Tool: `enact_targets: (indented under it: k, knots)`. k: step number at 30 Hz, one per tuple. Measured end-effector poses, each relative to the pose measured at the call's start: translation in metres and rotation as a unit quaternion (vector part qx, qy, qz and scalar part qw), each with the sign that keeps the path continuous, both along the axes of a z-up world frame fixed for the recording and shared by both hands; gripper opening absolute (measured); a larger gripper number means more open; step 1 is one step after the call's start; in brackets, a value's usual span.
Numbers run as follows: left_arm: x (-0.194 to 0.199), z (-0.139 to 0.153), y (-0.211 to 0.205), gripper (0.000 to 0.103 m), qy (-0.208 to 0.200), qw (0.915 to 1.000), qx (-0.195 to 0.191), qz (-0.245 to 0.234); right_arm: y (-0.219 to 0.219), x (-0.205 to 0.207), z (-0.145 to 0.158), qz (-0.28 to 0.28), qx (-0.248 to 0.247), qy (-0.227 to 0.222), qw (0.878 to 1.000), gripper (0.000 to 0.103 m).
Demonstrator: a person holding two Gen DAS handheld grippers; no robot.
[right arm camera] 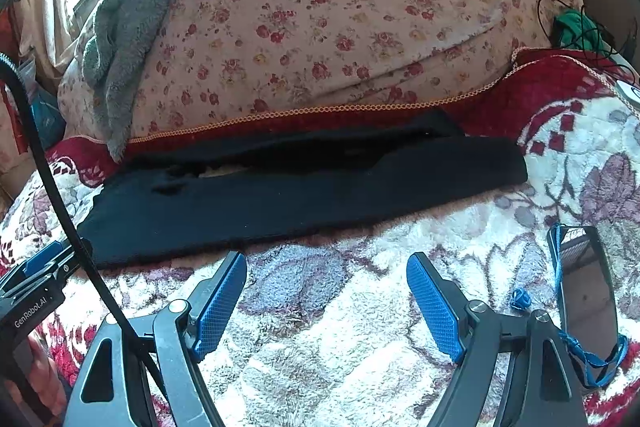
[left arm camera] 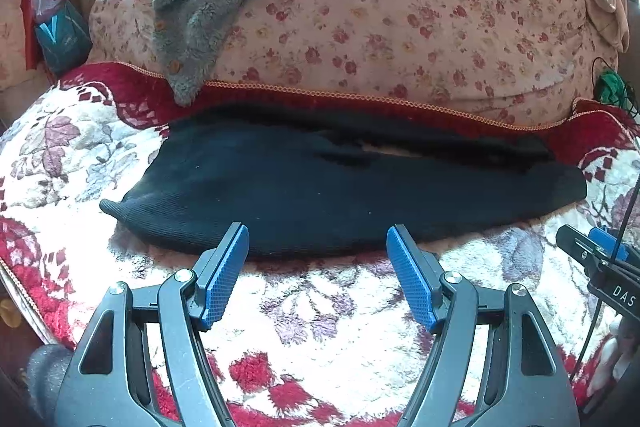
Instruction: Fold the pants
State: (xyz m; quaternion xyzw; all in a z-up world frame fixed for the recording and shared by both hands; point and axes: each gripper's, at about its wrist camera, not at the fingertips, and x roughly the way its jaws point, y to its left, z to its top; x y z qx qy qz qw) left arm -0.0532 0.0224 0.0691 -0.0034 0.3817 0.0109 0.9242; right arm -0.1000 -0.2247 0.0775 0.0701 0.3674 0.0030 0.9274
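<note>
Black pants point(left arm camera: 320, 187) lie as a long band folded lengthwise on the floral blanket point(left arm camera: 320, 307), against the flowered quilt point(left arm camera: 400, 7). Both tools hang released, nothing between the jaws. Left gripper point(left arm camera: 318, 239) tips sit at the near hem; right gripper point(right arm camera: 326, 267) is just short of it. Likely step: pinch each end cleanly through both layers, lift evenly, and keep the edges aligned. A phone point(right arm camera: 584, 291) lies to the right of the right gripper.
</note>
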Motion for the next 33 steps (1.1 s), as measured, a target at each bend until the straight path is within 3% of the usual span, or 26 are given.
enact_targets:
  k: [33]
  knots:
    - [0.026,-0.034,0.013,0.072,0.045,0.9986,-0.014,0.022,-0.003,0.032,-0.03,-0.004,0.007,0.045,0.999,0.081]
